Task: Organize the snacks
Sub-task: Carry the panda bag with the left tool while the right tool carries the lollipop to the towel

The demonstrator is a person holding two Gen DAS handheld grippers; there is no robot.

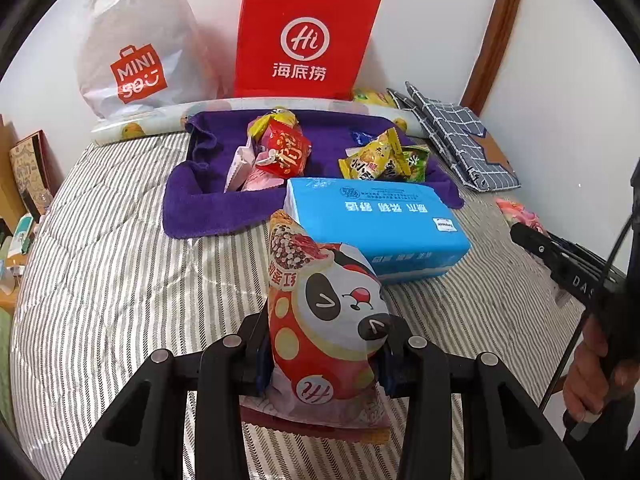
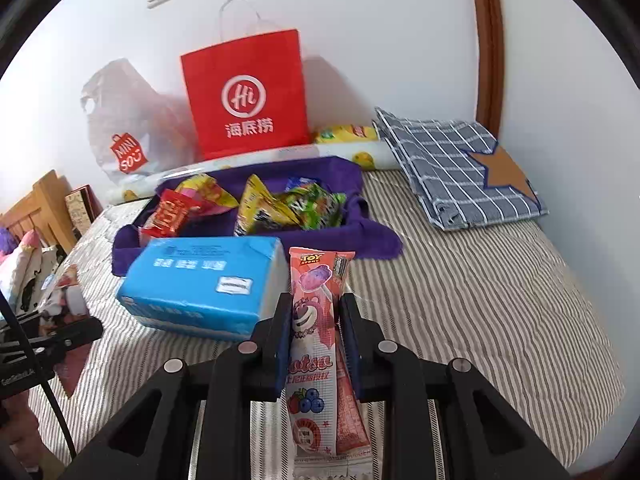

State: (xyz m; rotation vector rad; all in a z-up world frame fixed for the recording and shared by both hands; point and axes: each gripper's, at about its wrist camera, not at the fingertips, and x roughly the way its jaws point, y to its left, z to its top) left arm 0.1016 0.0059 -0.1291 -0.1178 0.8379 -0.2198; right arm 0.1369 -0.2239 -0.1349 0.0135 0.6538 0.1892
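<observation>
My left gripper [image 1: 322, 354] is shut on a puffy red snack bag with a panda face [image 1: 324, 320], held above the striped bedspread [image 1: 120, 280]. My right gripper [image 2: 314, 332] is shut on a pink lollipop packet [image 2: 314, 340] printed with a bear and berries. Ahead of both lies a purple towel [image 1: 208, 208] [image 2: 372, 236] bearing loose snacks: a red packet [image 1: 286, 148] [image 2: 168, 212] and yellow and green packets [image 1: 380, 158] [image 2: 288, 204]. The right gripper also shows at the right edge of the left wrist view [image 1: 528, 236].
A blue tissue pack [image 1: 380, 224] [image 2: 200, 284] lies just before the towel. A red paper bag [image 1: 304, 36] [image 2: 246, 92] and a grey Miniso bag [image 1: 136, 48] stand against the wall. A folded checked cloth [image 1: 452, 136] [image 2: 452, 164] lies at the right.
</observation>
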